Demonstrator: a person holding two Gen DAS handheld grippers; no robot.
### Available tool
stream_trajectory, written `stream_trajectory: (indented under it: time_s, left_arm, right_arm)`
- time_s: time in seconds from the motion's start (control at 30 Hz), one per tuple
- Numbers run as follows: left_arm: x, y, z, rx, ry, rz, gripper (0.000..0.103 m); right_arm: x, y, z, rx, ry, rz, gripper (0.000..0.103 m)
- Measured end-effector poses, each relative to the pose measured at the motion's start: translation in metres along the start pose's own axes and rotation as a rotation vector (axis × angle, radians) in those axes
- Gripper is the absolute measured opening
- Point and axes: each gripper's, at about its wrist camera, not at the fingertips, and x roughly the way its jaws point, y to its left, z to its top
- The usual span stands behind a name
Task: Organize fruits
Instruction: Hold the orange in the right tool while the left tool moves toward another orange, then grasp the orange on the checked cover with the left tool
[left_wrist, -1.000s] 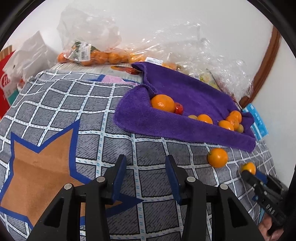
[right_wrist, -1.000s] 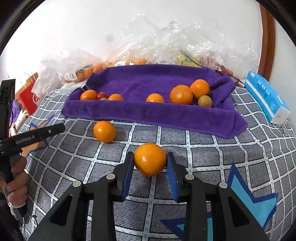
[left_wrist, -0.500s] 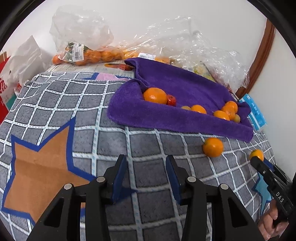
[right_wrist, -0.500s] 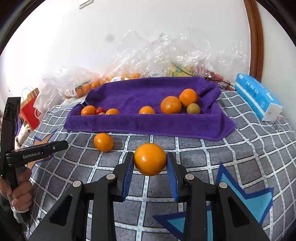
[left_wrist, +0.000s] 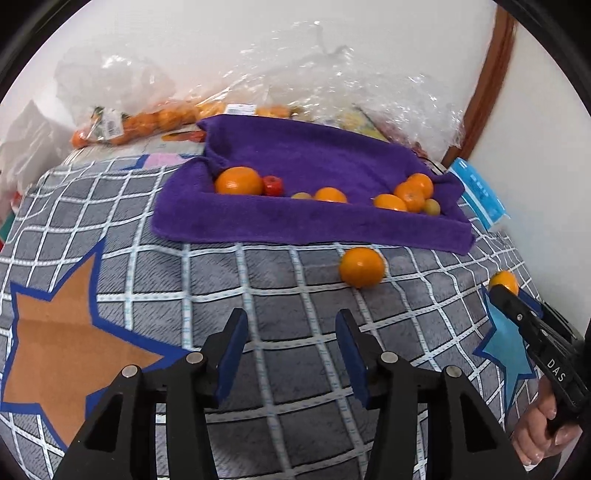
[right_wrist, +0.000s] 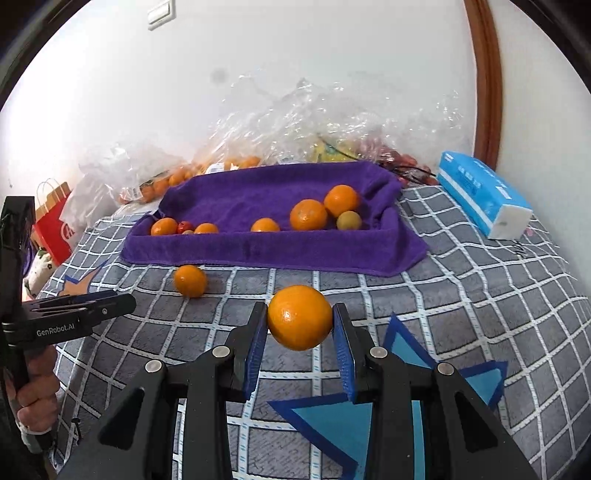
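From the left wrist camera, the left gripper (left_wrist: 290, 350) angled down at the checked blanket (left_wrist: 229, 280), its jaws spread with nothing between them; they had just been opening wider. A loose orange (left_wrist: 362, 266) lay on the blanket at one o'clock from the fingertips, just in front of the purple towel (left_wrist: 314, 155). In the towel's hollow sat five oranges, one small red fruit (left_wrist: 273, 184) and two small greenish ones. At three o'clock the right gripper (left_wrist: 517, 306) came in from the edge, a hand (left_wrist: 537, 432) gripping its handle, an orange partly showing at its tip.

From the right wrist camera, the right gripper (right_wrist: 300, 325) tilted down, its jaws pinching a held orange (right_wrist: 300, 317) clear above the blanket. The fruit was round, with no long axis to tell. The loose orange lay at ten o'clock from it, near the towel's front edge. A blue tissue pack (right_wrist: 480, 192) lay at two o'clock, its long axis running toward the wall.
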Motion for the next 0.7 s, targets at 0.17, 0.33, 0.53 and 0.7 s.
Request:
stream_trajectory:
  time_s: [0.17,0.33,0.53,0.7]
  left_arm:
    - [0.003,-0.011,0.005,0.014,0.008,-0.006,0.051]
    - [0.010,-0.022,0.008,0.035,0.017,0.004,0.052]
    - [0.020,-0.036,0.012,0.072,0.023,0.011,0.052]
    - [0.026,-0.042,0.015,0.089,0.029,0.015,0.052]
  right_arm:
    - [-0.006,-0.005,0.002,0.010,-0.006,-0.004,0.035]
    - [-0.008,-0.006,0.002,0.012,-0.003,-0.021,0.035]
    - [-0.008,-0.011,0.002,0.028,0.010,-0.024,0.035]
    - [-0.006,-0.011,0.002,0.027,0.013,-0.015,0.035]
